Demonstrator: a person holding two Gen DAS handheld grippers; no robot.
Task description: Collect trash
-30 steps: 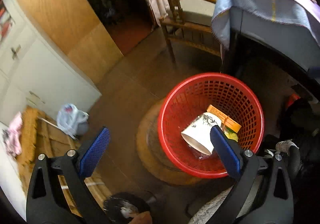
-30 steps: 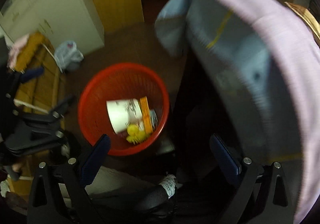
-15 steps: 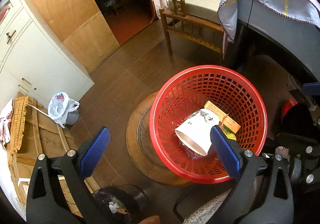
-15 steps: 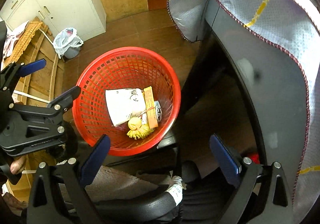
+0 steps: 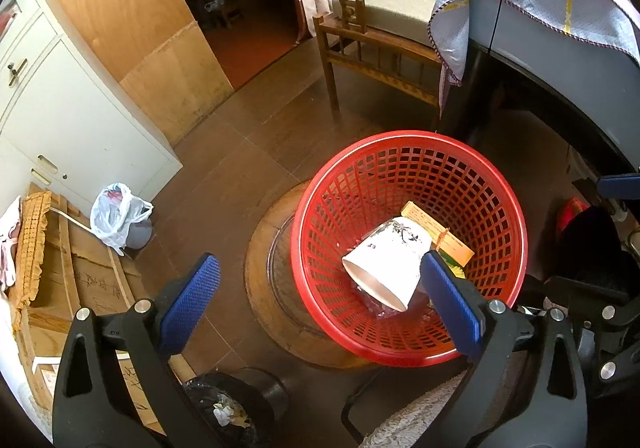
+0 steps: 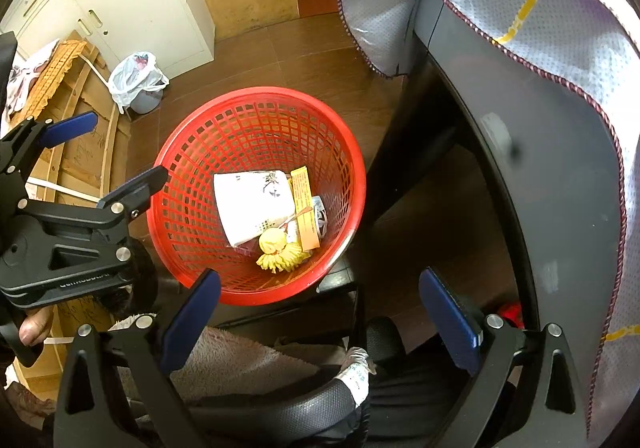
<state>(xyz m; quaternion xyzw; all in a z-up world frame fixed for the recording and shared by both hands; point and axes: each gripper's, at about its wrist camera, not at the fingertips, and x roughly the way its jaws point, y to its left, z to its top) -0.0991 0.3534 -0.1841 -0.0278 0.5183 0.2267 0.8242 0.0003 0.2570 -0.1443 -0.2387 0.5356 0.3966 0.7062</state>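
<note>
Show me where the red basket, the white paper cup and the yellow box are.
red basket (image 6: pixel 188 152): right wrist view, on its left mesh wall.
white paper cup (image 6: pixel 252 204): right wrist view, on its printed side.
yellow box (image 5: pixel 440 230): left wrist view, on its long top face.

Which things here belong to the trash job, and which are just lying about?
Job: red plastic mesh basket; white paper cup; orange flat box; yellow crumpled wrapper.

Lying about: white plastic bag; wooden armchair; white cabinet.
</note>
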